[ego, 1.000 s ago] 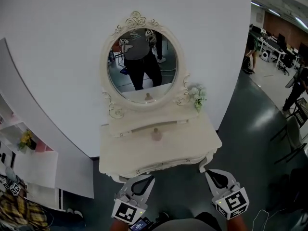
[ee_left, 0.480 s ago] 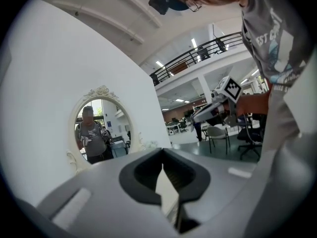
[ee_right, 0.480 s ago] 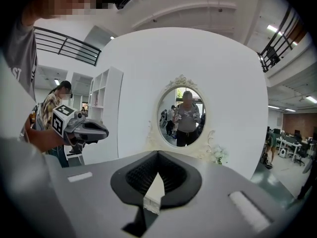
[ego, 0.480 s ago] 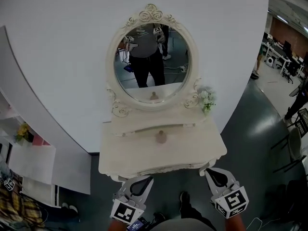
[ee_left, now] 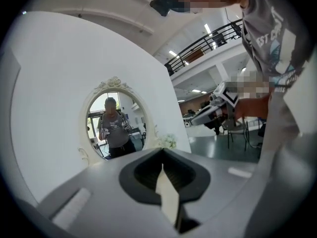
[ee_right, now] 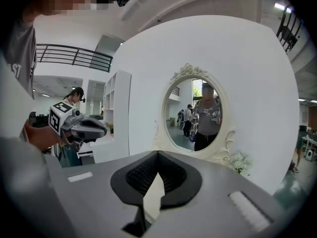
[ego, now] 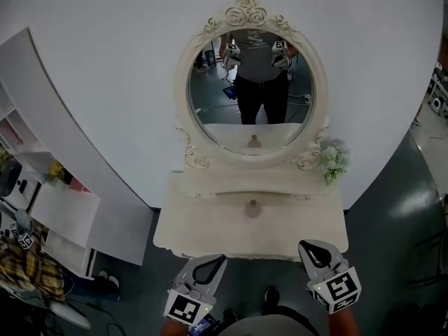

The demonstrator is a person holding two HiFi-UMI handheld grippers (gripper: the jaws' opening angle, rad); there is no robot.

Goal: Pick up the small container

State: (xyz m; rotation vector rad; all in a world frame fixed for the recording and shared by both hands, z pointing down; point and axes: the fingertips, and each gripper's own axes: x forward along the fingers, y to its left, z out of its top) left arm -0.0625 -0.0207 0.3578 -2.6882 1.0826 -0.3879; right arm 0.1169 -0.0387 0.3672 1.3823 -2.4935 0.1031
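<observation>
Lab hall, mock vanity table [ego: 203,233]

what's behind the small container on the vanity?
Behind the small container: a raised back ledge, then the oval mirror, which shows the container's reflection. The bit of ledge directly behind it is covered.

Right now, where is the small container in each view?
Head view: small container at centre, standing on the dressing table, just below the oval mirror.
Left gripper view: not in it.
Right gripper view: not in it.
Shared landmark: the oval mirror, seen in all three views.
</observation>
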